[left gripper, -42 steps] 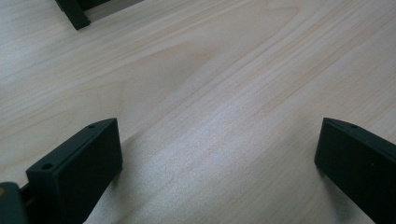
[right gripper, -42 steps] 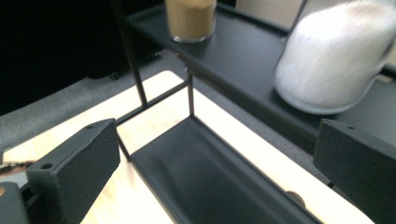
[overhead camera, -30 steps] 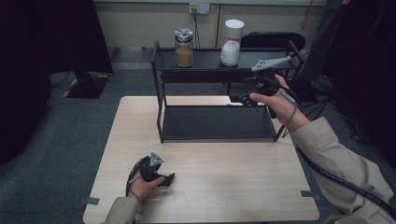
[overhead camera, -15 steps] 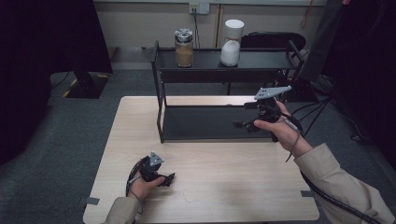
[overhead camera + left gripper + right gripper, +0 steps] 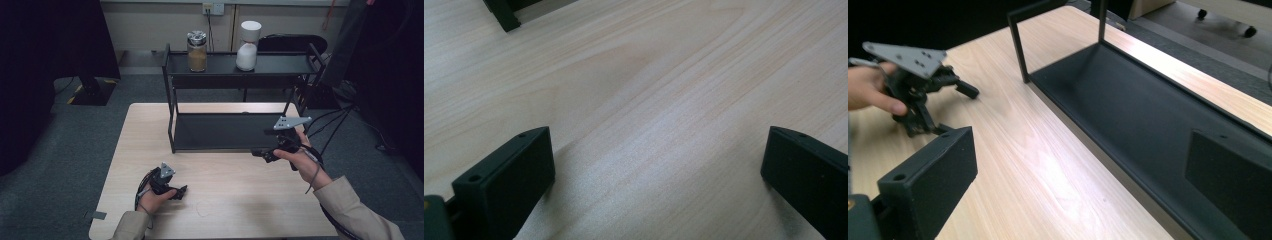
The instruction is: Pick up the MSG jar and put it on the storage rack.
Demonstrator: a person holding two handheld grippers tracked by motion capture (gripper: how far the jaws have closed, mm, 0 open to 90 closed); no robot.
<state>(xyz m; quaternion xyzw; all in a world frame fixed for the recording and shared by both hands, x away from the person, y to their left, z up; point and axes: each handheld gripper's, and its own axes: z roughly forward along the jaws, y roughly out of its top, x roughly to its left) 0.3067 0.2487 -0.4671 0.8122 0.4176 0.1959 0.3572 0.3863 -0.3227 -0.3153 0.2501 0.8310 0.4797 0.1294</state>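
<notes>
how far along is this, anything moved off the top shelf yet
Nothing looks done: the brown jar and white bottle both stand on the rack's top shelf. Nothing is in hand; the left gripper and right gripper are open and empty. Any moving is left.

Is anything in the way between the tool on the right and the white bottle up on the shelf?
The shelf's top board is: the right tool sits low by the bottom board, and the white bottle stands above. Going around the front edge looks open.
</notes>
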